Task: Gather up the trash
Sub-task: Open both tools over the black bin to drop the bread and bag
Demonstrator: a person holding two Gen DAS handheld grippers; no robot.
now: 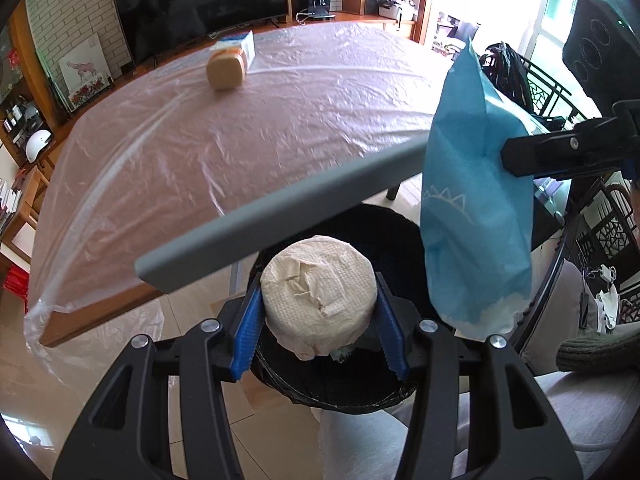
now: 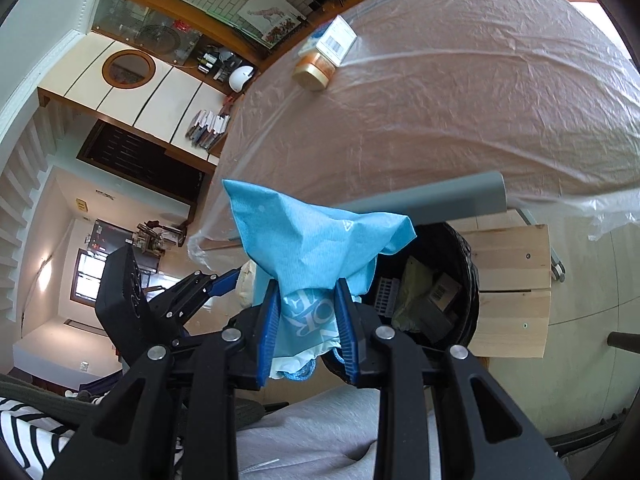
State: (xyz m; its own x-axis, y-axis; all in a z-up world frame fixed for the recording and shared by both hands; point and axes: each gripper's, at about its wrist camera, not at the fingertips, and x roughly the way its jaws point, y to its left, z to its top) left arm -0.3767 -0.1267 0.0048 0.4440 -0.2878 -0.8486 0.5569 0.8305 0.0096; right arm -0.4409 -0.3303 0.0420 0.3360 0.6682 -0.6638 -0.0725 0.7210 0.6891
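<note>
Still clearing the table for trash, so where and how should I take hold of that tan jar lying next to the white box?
Grip the tan jar across its rounded body, coming from above on the open near side. It lies tipped on the plastic-covered table with the white box close behind it, blocking that side.

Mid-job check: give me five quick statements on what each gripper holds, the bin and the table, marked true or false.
1. The left gripper is shut on a roll of tissue. True.
2. The right gripper is empty. False: it is shut on a blue bag.
3. The bin already holds trash. True.
4. The bin stands on the table. False: it stands on the floor beside the table's edge.
5. A jar and a box lie on the table. True.
</note>
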